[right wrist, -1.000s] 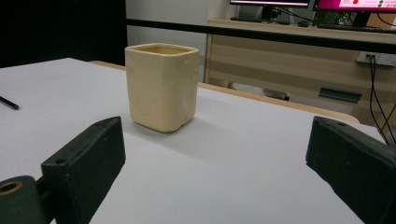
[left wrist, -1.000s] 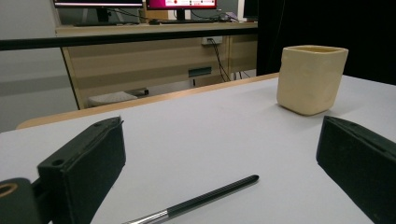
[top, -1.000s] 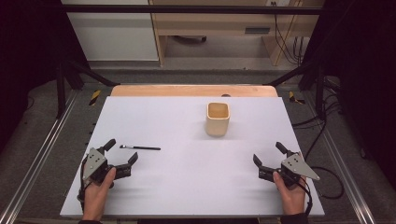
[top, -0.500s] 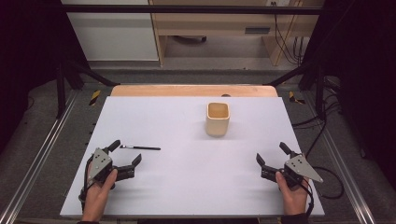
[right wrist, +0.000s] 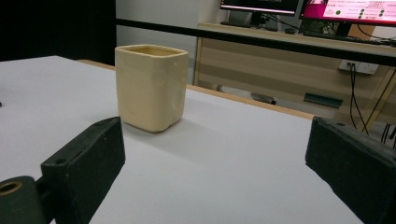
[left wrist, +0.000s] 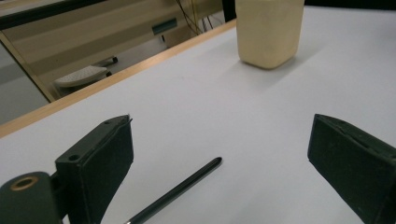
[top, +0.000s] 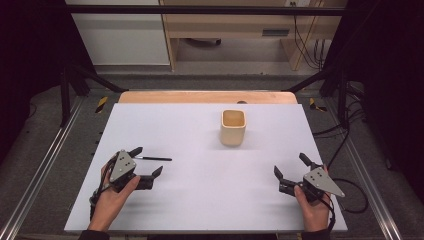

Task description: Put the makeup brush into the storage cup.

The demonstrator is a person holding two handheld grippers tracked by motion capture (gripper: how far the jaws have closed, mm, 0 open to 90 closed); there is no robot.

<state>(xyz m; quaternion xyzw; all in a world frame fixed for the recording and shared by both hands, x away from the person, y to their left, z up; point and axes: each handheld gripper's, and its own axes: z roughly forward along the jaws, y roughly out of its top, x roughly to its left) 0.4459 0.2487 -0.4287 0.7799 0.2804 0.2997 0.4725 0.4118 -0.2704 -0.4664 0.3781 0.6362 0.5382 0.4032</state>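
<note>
Nothing is yet gripped: the thin black pen (top: 153,158) lies flat on the white tabletop (top: 200,200) between the closing but unclamped jaws of the left claw (top: 146,161), while the right claw (top: 291,166) is held spread, well short of the cream cup (top: 233,127).

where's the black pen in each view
high view: pen lies left of centre on the white table, just ahead of the left gripper.
left gripper view: pen at bottom centre, between the open jaws.
right gripper view: not in it.
shared landmark: cream cup.
</note>
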